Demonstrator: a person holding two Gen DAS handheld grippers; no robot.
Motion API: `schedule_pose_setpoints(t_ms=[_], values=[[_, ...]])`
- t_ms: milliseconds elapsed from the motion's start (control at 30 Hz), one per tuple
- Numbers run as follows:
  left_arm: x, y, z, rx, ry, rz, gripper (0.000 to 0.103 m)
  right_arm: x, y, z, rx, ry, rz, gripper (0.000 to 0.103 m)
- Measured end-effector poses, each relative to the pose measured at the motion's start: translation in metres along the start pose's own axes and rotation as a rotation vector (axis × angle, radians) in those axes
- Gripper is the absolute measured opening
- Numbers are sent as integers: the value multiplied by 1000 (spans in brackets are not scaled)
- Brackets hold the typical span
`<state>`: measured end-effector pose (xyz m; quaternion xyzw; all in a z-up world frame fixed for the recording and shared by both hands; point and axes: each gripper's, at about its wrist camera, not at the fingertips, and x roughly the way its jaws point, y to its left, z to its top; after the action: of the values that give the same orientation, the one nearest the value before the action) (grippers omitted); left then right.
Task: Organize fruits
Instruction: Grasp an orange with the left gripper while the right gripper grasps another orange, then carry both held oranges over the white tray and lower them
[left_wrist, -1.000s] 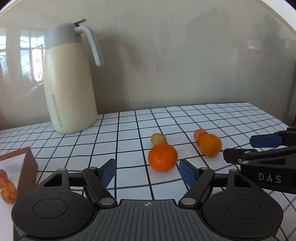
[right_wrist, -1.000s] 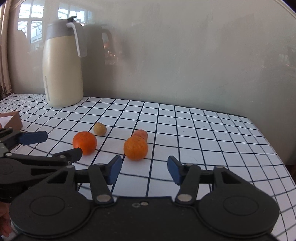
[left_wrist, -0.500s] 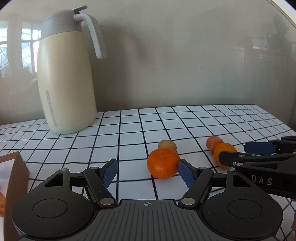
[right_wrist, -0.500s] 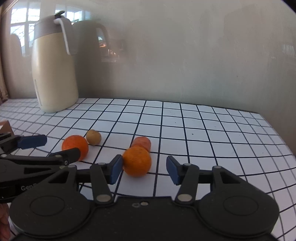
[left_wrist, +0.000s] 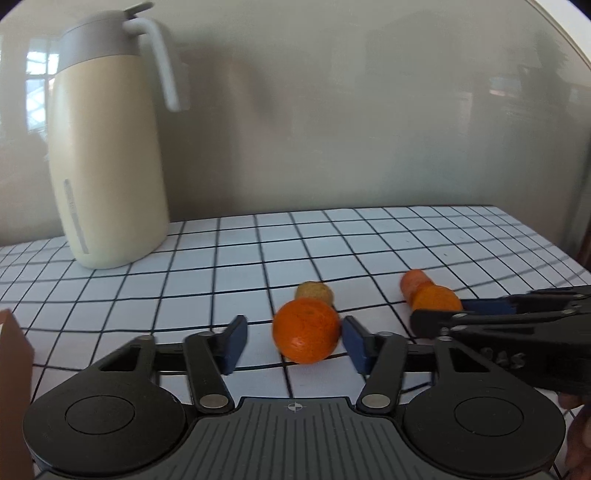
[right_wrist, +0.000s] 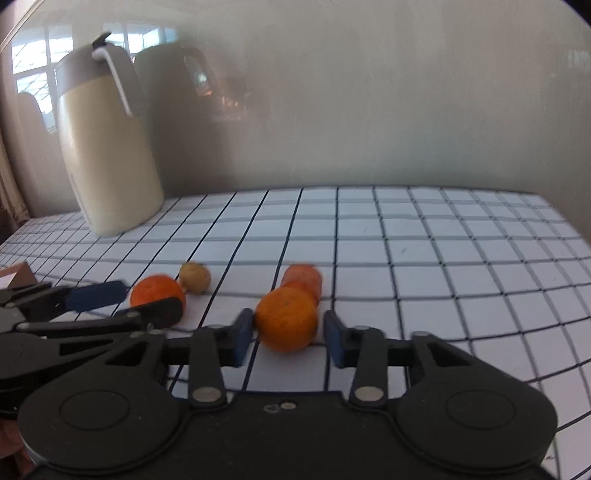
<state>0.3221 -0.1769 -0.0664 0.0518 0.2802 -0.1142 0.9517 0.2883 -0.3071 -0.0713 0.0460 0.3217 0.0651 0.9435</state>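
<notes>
Several fruits lie on the checked table. In the left wrist view my left gripper (left_wrist: 293, 343) is open around an orange (left_wrist: 306, 330), which sits against its right pad. A small tan fruit (left_wrist: 314, 291) lies just behind it. In the right wrist view my right gripper (right_wrist: 288, 334) is open around a second orange (right_wrist: 286, 323), close to both pads. A reddish-orange fruit (right_wrist: 303, 277) lies right behind that one. The left gripper's orange (right_wrist: 157, 290) and the tan fruit (right_wrist: 194, 277) also show there at the left.
A cream jug (left_wrist: 107, 155) with a grey lid stands at the back left, also in the right wrist view (right_wrist: 107, 155). A brown box (left_wrist: 13, 387) edge sits at the left. The wall rises right behind the table (right_wrist: 443, 258).
Both grippers have moved forward and lower, so each orange now lies between its gripper's open fingers. The fruits have stayed in place.
</notes>
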Motion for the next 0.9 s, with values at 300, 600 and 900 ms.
schedule_pose_setpoints(t_ms=[300,600,900], values=[[-10,-2,-3,4,-37,-17,41,-10,0,0,-9,-21,-22,28],[-34,-7,-12,22,-60,-13,41,-40,-3,-1,0,-66,-51,28],[-108,-1,-24,13,-123,-12,41,-106,6,-16,-8,-146,-49,28]])
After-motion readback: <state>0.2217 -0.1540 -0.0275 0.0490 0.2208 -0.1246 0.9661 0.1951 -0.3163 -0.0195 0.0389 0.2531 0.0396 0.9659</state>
